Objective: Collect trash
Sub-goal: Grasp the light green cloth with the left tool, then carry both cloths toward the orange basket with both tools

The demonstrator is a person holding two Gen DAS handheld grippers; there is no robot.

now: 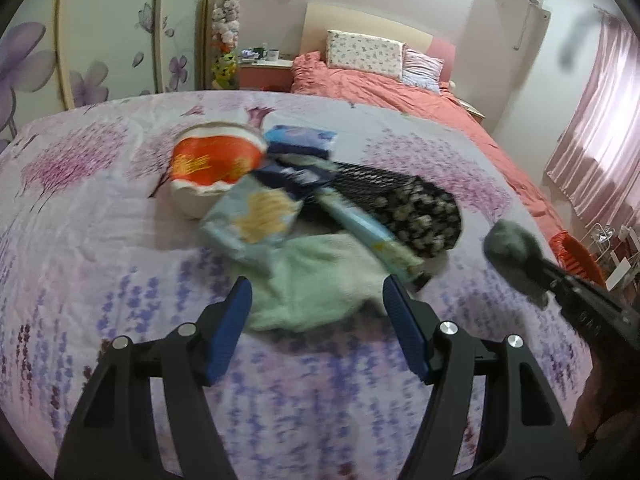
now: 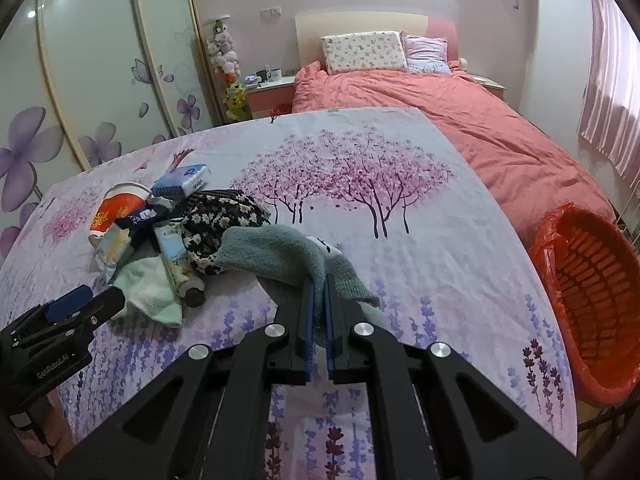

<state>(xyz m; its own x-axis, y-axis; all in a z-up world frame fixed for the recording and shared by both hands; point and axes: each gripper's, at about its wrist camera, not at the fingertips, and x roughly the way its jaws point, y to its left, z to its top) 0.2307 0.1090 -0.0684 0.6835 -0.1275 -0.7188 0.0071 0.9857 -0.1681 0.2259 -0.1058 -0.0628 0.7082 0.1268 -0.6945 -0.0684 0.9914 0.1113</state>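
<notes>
Grey sock [image 2: 288, 254]: clamped between the blue pads of the right gripper [image 2: 318, 292], lifted off the flowered sheet [image 2: 360, 168], hanging over both sides of the fingers.
Right gripper: jaws closed tight on the sock; in the left wrist view it shows at the right edge with the grey bundle at its tip.
Left gripper [image 1: 316, 300]: jaws wide apart, holding nothing, poised just over the pale green cloth [image 1: 316, 284].
Trash pile: an orange-and-white paper cup [image 1: 212, 168] on its side, a light blue snack wrapper [image 1: 256, 220], a blue tissue pack [image 2: 184, 180], a tube [image 2: 180, 268] and a black daisy-print pouch [image 2: 224, 220], all touching or overlapping.
Orange basket [image 2: 592, 280]: lined with a red bag, beside the sheet's right edge.
</notes>
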